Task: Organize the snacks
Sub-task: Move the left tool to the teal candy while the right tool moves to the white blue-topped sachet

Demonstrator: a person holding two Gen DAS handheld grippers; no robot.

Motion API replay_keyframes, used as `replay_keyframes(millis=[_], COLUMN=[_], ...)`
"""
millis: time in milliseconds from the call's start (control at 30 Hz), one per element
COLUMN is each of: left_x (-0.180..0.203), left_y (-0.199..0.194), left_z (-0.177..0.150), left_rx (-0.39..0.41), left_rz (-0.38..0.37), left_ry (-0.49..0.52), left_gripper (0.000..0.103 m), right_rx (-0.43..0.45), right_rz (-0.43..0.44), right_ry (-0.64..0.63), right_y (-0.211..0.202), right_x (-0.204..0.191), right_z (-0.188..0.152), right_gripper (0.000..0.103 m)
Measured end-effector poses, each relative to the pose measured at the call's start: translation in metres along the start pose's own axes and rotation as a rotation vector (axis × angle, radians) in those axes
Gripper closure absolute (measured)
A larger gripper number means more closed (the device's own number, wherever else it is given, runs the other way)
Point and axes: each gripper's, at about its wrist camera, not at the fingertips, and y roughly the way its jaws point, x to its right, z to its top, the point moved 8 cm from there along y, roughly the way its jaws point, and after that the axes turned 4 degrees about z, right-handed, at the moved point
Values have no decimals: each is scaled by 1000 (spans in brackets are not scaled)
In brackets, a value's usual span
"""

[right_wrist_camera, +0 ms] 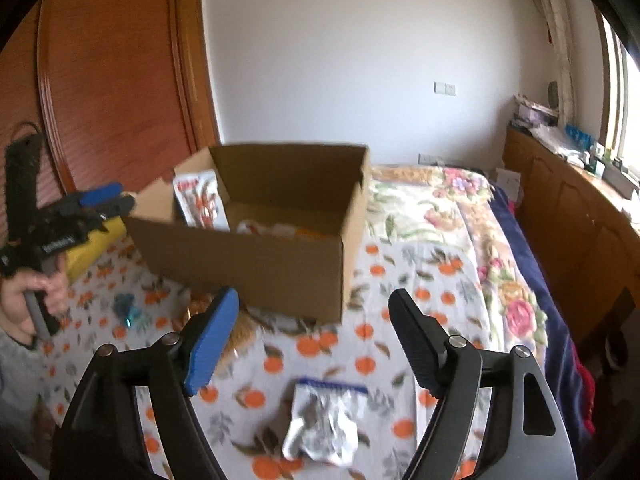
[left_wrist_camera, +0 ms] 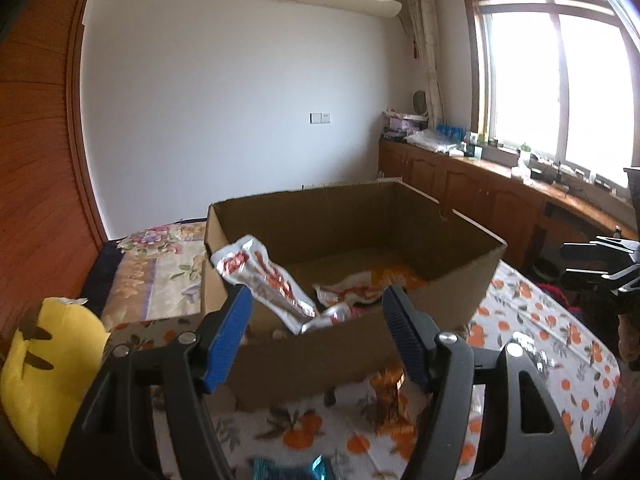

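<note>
An open cardboard box (left_wrist_camera: pixel 320 352) (right_wrist_camera: pixel 256 256) stands on the bed. Inside it a silver and red snack packet (left_wrist_camera: pixel 264 280) (right_wrist_camera: pixel 200 200) leans against the left wall, and a white and orange packet (left_wrist_camera: pixel 360 286) lies on the bottom. My left gripper (left_wrist_camera: pixel 316 300) is open and empty, just in front of the box's near wall. My right gripper (right_wrist_camera: pixel 314 300) is open and empty above the bedspread. A crumpled silver packet with a blue edge (right_wrist_camera: pixel 324 424) lies below it. An orange packet (left_wrist_camera: pixel 390 396) lies against the box, and a blue packet (left_wrist_camera: pixel 288 470) (right_wrist_camera: pixel 128 308) lies nearer.
A yellow cushion (left_wrist_camera: pixel 44 372) (right_wrist_camera: pixel 92 244) lies left of the box. The bed carries an orange-print cover (right_wrist_camera: pixel 400 280). Wooden cabinets (left_wrist_camera: pixel 480 196) run under the window on the right. A wooden wardrobe (right_wrist_camera: pixel 112 80) stands on the left. The right gripper shows in the left wrist view (left_wrist_camera: pixel 600 264).
</note>
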Motion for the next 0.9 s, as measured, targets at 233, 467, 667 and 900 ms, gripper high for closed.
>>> replay_keyframes(millis=[233, 467, 667, 900], left_x=[1, -1, 1, 0], left_y=[-23, -30, -26, -22], left_z=[-40, -77, -113, -136], left_rx=[-64, -142, -223, -268], left_rz=[25, 42, 57, 69], left_ry=[1, -7, -30, -41], left_gripper=[34, 34, 34, 34], right_rx=[-78, -168, -225, -275], right_rz=[-22, -8, -1, -42], right_ry=[37, 67, 100, 66], right_y=[6, 28, 43, 55], right_x=[8, 9, 11, 11], right_z=[-49, -89, -107, -116], right_gripper=[24, 24, 24, 23])
